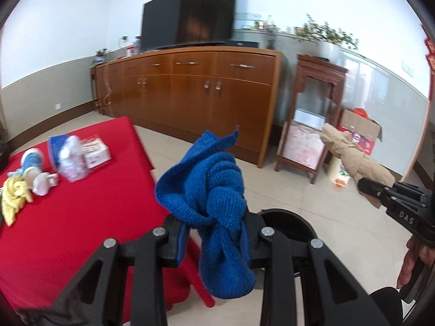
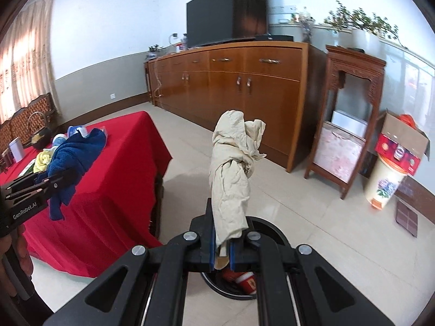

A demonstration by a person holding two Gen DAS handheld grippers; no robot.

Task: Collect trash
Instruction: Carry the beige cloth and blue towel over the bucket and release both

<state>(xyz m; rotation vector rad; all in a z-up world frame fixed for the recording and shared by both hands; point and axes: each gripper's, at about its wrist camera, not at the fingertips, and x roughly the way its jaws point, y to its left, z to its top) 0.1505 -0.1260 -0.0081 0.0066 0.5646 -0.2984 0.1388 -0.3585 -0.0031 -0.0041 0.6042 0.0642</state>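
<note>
My left gripper (image 1: 214, 233) is shut on a crumpled blue cloth (image 1: 212, 190) and holds it just off the right edge of the red-covered table (image 1: 81, 217), above the floor. It also shows at the left of the right wrist view (image 2: 68, 160). My right gripper (image 2: 221, 247) is shut on a crumpled beige paper wad (image 2: 233, 174), which also shows at the right of the left wrist view (image 1: 353, 154). A round black trash bin (image 2: 269, 231) with a red cup (image 2: 246, 282) inside stands on the floor right under the right gripper. Its rim shows behind the left gripper (image 1: 293, 217).
On the table lie a yellow cloth (image 1: 13, 198), a crumpled clear plastic bag (image 1: 72, 160), a white box (image 1: 95, 150) and small items. A long wooden sideboard (image 2: 244, 87) with a TV (image 2: 228, 11), a carved stand (image 2: 350, 114), a cardboard box (image 2: 402, 141) and a patterned bin (image 2: 383, 184) line the wall.
</note>
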